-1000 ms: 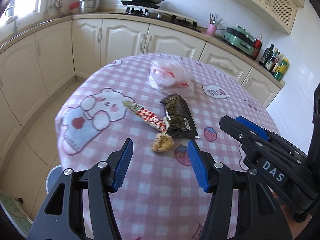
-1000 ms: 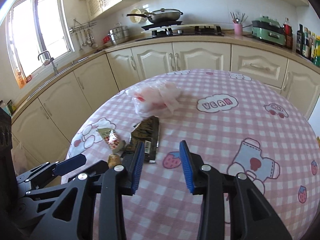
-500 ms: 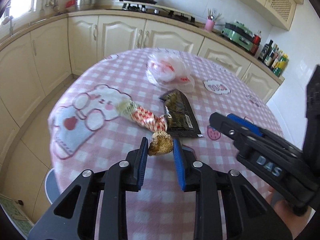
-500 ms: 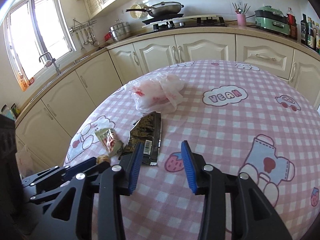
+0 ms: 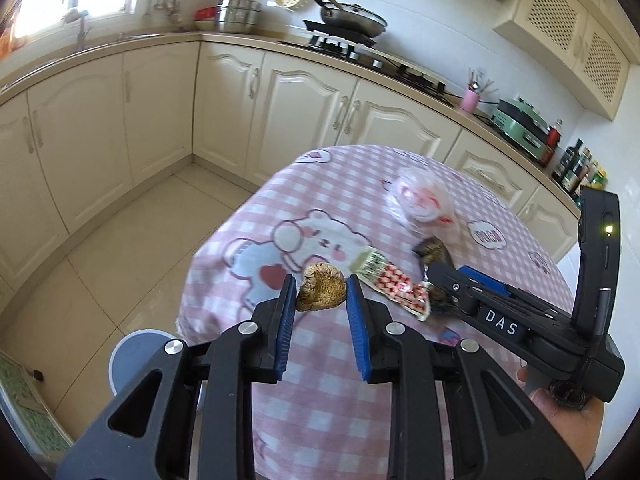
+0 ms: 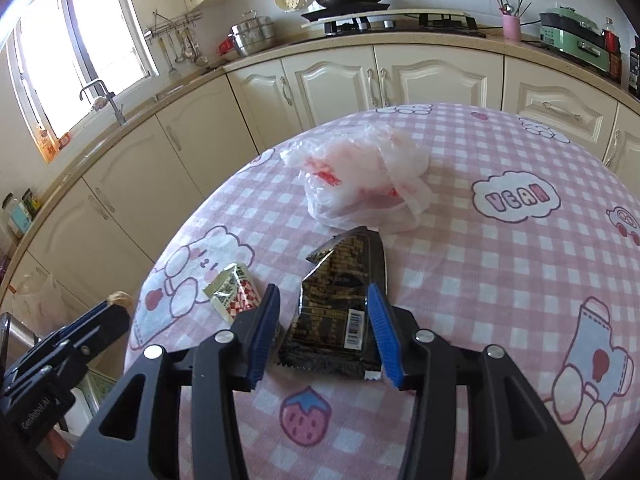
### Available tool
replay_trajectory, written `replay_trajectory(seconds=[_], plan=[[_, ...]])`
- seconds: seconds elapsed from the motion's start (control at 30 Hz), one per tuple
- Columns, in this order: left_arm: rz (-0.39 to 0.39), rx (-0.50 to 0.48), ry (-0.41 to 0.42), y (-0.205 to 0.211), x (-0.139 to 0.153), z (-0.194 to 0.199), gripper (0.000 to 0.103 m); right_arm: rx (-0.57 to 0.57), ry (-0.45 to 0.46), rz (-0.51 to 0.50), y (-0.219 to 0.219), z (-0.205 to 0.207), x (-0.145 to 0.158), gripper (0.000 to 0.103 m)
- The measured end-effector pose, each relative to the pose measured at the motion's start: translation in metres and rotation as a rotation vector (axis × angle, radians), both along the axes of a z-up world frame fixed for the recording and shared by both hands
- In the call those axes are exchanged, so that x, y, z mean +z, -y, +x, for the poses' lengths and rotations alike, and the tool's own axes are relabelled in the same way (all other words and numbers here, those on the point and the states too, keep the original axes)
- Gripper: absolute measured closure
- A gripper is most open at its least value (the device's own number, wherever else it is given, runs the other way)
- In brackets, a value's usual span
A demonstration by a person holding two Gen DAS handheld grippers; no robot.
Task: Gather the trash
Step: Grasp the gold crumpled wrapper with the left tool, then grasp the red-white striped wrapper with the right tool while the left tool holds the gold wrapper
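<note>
Plastic bag (image 6: 362,178) behind black wrapper (image 6: 340,312); checkered wrapper (image 6: 234,294) alongside, on table (image 6: 500,264).

Cream cabinets (image 6: 436,76) (sunlit window (image 6: 80,48))

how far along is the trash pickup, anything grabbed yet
Nothing looks binned yet. In hand: the left tongs are shut on the brown crumpled scrap, lifted off the table. The right tongs are open around the black wrapper. Left: the red checked wrapper and the plastic bag.
</note>
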State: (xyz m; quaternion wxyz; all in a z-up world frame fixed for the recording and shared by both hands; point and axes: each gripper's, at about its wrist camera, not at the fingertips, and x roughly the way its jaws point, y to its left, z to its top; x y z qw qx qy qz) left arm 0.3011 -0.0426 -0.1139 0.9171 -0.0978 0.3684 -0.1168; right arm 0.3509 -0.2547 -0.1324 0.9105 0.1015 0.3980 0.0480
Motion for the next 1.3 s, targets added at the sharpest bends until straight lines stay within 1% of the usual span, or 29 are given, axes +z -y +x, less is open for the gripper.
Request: replay_trajectory(seconds=[0.1, 0.23, 0.27, 0.37, 0.47, 0.53, 0.63, 0.8, 0.97, 1.17, 1.3], plan=[[-0.007, 0.01, -0.004, -0.007, -0.002, 0.003, 0.079, 0.0, -0.024, -0.015, -0.003, 0.006, -0.004, 0.057], [-0.017, 0.011, -0.011, -0.011, -0.004, 0.005, 0.079, 0.003, -0.044, -0.062, -0.011, 0.011, -0.006, 0.058], [-0.019, 0.01, -0.01, -0.011, -0.004, 0.004, 0.079, 0.003, -0.044, -0.07, -0.012, 0.011, -0.006, 0.061], [-0.024, 0.009, -0.002, -0.014, -0.002, 0.0, 0.079, 0.011, -0.033, -0.071, -0.013, 0.009, -0.005, 0.083], [-0.026, 0.011, 0.007, -0.019, 0.002, -0.004, 0.079, 0.01, -0.004, -0.075, -0.013, 0.002, 0.0, 0.098], [-0.031, 0.015, 0.015, -0.022, 0.005, -0.008, 0.079, 0.005, 0.011, -0.076, -0.013, -0.003, 0.004, 0.102], [-0.036, 0.02, 0.026, -0.027, 0.01, -0.015, 0.079, 0.001, 0.029, -0.077, -0.011, -0.011, 0.01, 0.102], [-0.044, 0.025, 0.045, -0.033, 0.019, -0.026, 0.079, 0.003, 0.071, -0.082, -0.012, -0.026, 0.026, 0.102], [-0.052, 0.03, 0.065, -0.038, 0.028, -0.036, 0.079, 0.021, 0.127, -0.085, -0.021, -0.045, 0.052, 0.102], [-0.06, 0.051, 0.089, -0.05, 0.037, -0.049, 0.079, 0.069, 0.206, -0.06, -0.041, -0.065, 0.083, 0.102], [-0.065, 0.08, 0.094, -0.067, 0.038, -0.055, 0.079, 0.112, 0.236, -0.045, -0.063, -0.073, 0.095, 0.102]])
